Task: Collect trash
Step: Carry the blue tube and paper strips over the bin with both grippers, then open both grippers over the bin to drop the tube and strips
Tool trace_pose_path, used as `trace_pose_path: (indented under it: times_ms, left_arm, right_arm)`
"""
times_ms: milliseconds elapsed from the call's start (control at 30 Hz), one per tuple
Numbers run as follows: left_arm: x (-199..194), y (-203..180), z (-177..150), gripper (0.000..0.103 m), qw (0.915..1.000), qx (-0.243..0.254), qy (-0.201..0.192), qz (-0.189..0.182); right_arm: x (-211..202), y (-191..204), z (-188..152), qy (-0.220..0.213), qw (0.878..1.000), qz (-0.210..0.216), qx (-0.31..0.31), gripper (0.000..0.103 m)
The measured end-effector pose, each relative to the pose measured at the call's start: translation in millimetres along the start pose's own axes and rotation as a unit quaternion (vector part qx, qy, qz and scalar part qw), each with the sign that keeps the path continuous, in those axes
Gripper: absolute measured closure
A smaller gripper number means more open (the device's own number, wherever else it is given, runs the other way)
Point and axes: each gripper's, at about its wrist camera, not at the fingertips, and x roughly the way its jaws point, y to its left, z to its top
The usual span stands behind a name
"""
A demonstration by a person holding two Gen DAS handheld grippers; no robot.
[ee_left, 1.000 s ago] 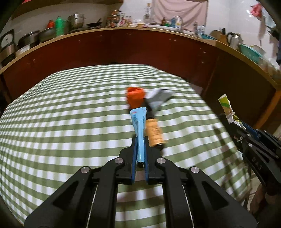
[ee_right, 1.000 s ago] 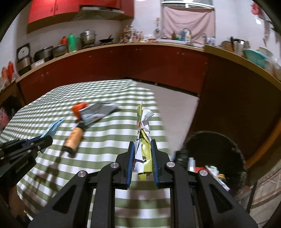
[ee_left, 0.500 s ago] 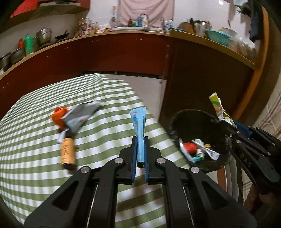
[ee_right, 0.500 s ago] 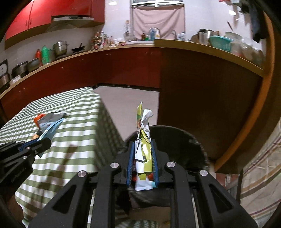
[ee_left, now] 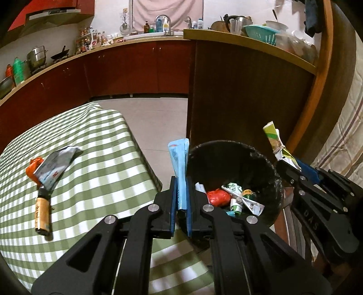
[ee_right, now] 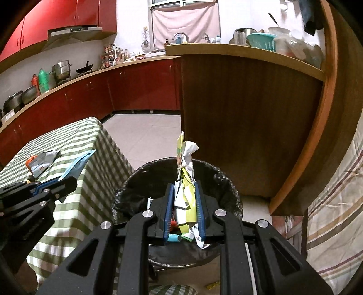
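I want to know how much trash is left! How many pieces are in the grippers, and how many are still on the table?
Held in a hand-held gripper: 2 (blue wrapper, yellow-and-white wrapper bundle)
On the checked table: 3 (silver pouch, orange scrap, brown bottle)
Total: 5

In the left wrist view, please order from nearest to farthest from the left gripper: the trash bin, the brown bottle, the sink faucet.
1. Trash bin, just right of the left gripper.
2. Brown bottle, left, lying on the checked tablecloth.
3. Sink faucet, far back on the counter.
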Motion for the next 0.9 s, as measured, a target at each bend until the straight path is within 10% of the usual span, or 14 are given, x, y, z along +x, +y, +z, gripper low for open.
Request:
trace_pose_path:
  times_ms: [900]
  left_arm:
    - [44.4, -32.3, 19.2, 0.094, 0.9996, 0.016, 0.022, 0.001]
  right_arm:
    - [33.9, -28.9, 1.7, 0.010, 0.999, 0.002, 0.039, 0.079]
